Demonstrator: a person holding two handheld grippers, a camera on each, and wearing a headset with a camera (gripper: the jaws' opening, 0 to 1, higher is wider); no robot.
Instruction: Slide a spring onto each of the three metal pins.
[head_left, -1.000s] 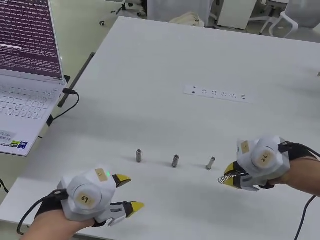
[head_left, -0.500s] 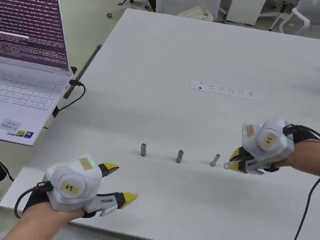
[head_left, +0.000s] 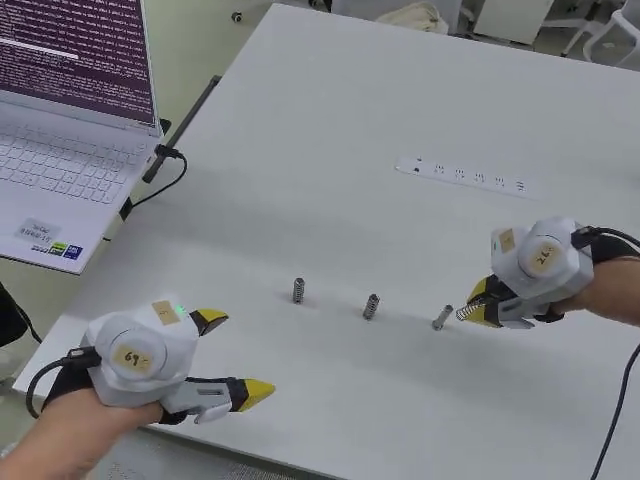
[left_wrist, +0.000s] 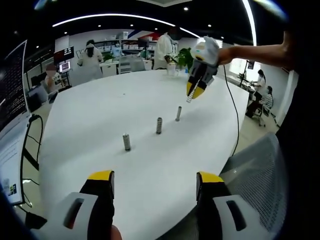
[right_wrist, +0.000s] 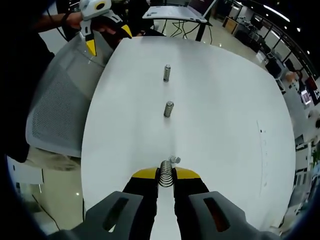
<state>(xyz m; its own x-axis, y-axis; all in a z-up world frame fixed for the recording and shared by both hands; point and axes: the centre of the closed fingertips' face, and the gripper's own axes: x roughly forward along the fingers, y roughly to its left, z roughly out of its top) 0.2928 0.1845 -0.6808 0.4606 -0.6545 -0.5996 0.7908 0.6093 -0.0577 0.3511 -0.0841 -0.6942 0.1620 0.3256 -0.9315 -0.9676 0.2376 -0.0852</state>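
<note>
Right gripper view shows the spring (right_wrist: 166, 180) grasped by the right hand-held gripper (right_wrist: 166, 173) just beside the nearest pin (right_wrist: 174, 160) on the surface (right_wrist: 225, 100), so I judge the threading is starting and the next move must line its coil with the pin's tip; the left hand-held gripper (left_wrist: 155, 177) hangs released.

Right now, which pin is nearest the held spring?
The pin at the right end of the row, just ahead of the right hand-held gripper and its spring; the other two stand farther left.

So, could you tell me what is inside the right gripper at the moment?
A small coiled metal spring is clamped between the right gripper's yellow tips, pointing at the nearest short metal pin. Its rear end is covered by the tips.
</note>
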